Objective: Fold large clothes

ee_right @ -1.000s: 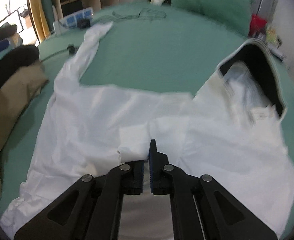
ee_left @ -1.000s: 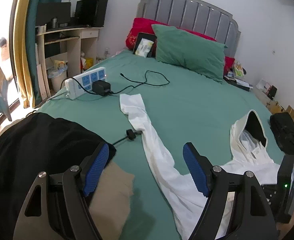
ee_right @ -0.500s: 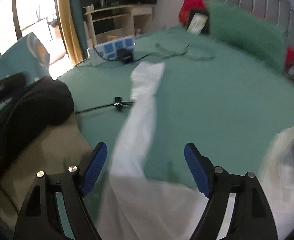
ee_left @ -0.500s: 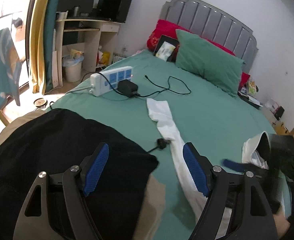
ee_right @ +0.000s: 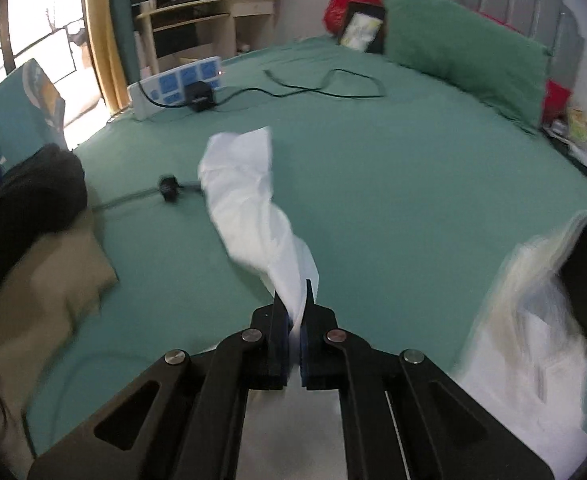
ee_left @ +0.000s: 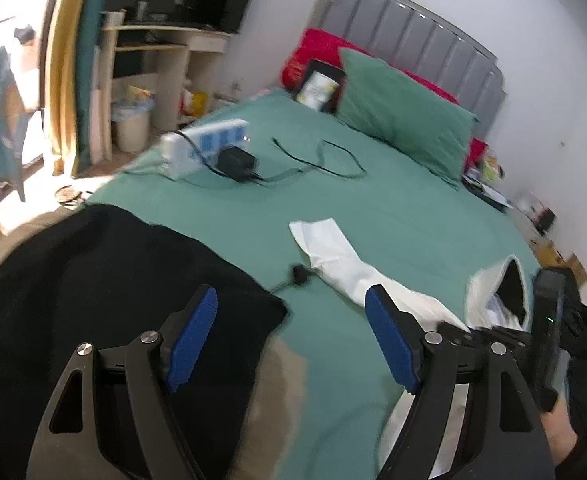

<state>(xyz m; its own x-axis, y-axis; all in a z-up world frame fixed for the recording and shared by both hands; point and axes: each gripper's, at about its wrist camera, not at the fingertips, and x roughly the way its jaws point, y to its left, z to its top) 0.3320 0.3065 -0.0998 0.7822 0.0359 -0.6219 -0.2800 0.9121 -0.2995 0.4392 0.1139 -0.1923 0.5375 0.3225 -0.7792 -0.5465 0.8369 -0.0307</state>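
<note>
- Right gripper (ee_right: 293, 320) is clamping down hard on the white sleeve (ee_right: 253, 208), jaws pressed together with the fabric pinched between them; likely the pinch is there so the sleeve can be carried across the body of the garment.
- That sleeve is trailing forward from the jaws in a loose twist, its cuff end lying on the green bedsheet (ee_right: 413, 184) near a small black plug (ee_right: 168, 187) on its cable.
- Left gripper (ee_left: 289, 344) is hanging wide open over the sheet, blue pads (ee_left: 191, 340) well apart, holding nothing; it is sitting beside the black garment (ee_left: 93, 300), probably waiting for a second corner.
- White hooded jacket (ee_right: 533, 320) is bunching up at the right, its dark-lined hood gaping open, so the fold is looking barely started.
- Tan cloth (ee_right: 41, 292) and the black garment are piling at the left bed edge, well apart from the jacket.
- Power strip (ee_left: 205, 148) with its black adapter (ee_left: 235, 163) is lying farther up the bed, near the green pillow (ee_left: 405, 116) side and apart from the sleeve.
</note>
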